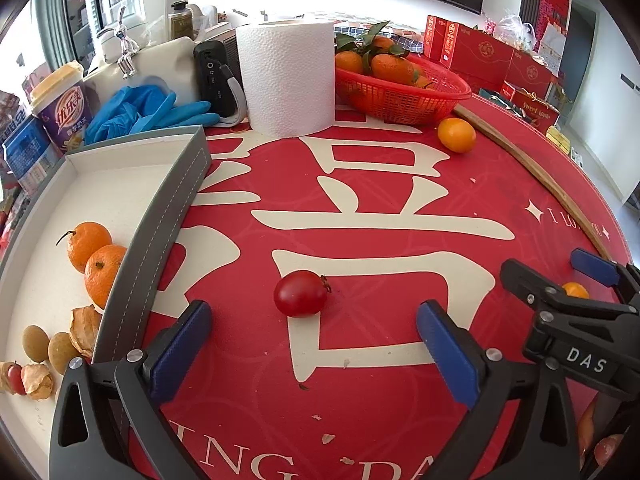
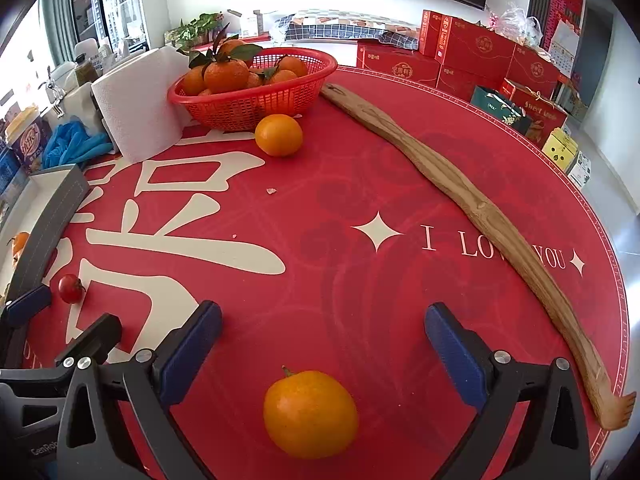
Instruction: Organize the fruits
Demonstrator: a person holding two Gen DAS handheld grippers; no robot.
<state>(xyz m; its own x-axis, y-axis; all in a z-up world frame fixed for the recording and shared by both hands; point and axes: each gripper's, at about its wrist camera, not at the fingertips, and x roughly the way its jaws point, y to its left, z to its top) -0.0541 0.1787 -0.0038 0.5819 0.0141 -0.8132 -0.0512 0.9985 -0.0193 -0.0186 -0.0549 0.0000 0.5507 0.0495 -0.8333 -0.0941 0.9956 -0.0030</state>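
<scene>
A red cherry tomato [image 1: 301,293] lies on the red table mat, just ahead of my open left gripper [image 1: 314,322]; it also shows in the right wrist view [image 2: 71,288]. A grey tray [image 1: 160,216] at the left holds two tangerines [image 1: 98,258], two brownish longans [image 1: 48,346] and husked fruits [image 1: 85,329]. My right gripper [image 2: 323,330] is open, with an orange [image 2: 311,413] lying on the mat between its fingers. Another orange [image 2: 279,135] lies by the red basket [image 2: 256,100] of tangerines.
A paper towel roll [image 1: 286,76], blue gloves [image 1: 144,110], a black speaker [image 1: 214,76] and a drink cup [image 1: 60,106] stand at the back left. A long wooden back scratcher [image 2: 480,216] lies along the table's right side. Red gift boxes [image 2: 480,56] sit beyond the table.
</scene>
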